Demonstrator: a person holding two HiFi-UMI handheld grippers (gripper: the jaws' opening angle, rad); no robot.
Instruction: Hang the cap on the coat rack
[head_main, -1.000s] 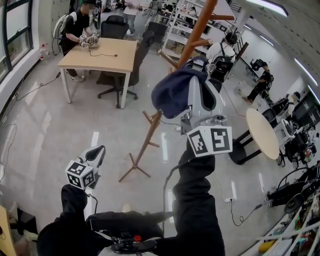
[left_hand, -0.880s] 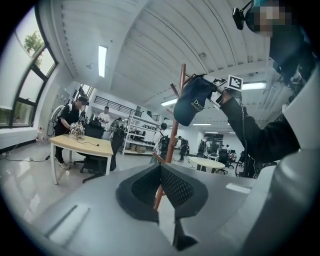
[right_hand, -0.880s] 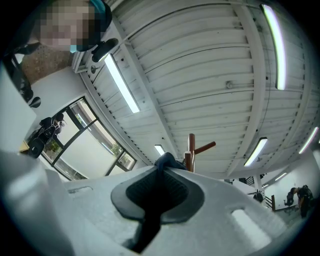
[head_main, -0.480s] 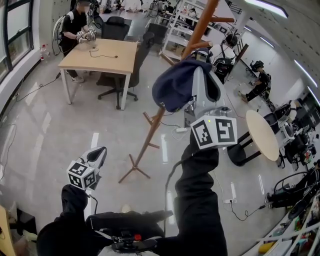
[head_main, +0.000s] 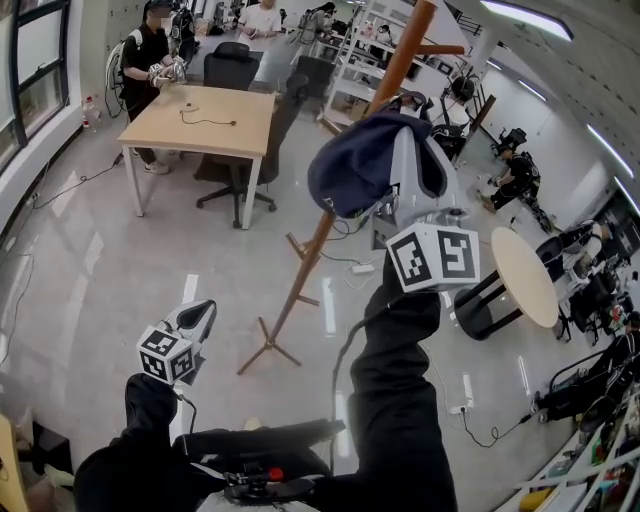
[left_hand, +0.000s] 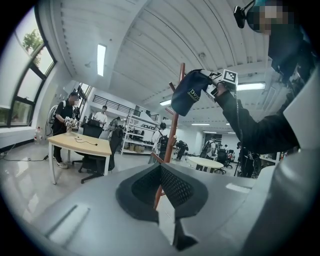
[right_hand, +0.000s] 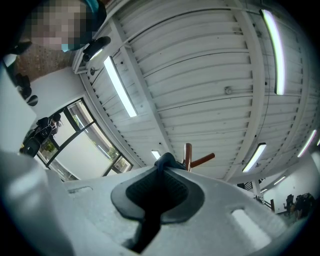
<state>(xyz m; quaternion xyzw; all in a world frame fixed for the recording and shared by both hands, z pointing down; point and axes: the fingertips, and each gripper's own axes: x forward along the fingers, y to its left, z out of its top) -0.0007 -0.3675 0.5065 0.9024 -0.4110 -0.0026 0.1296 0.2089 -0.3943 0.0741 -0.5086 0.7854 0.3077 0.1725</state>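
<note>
Moved up a bit: cap (head_main: 355, 165) now higher along the coat rack (head_main: 300, 280), beside its upper pegs, not hooked yet. Rack stands on the floor (head_main: 90, 280). Right gripper (head_main: 398, 125) pinches the cap's edge. Left gripper (head_main: 197, 317) low, jaws together, empty.

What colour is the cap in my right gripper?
Dark navy blue; the cap shows best in the left gripper view, with small pale lettering.
</note>
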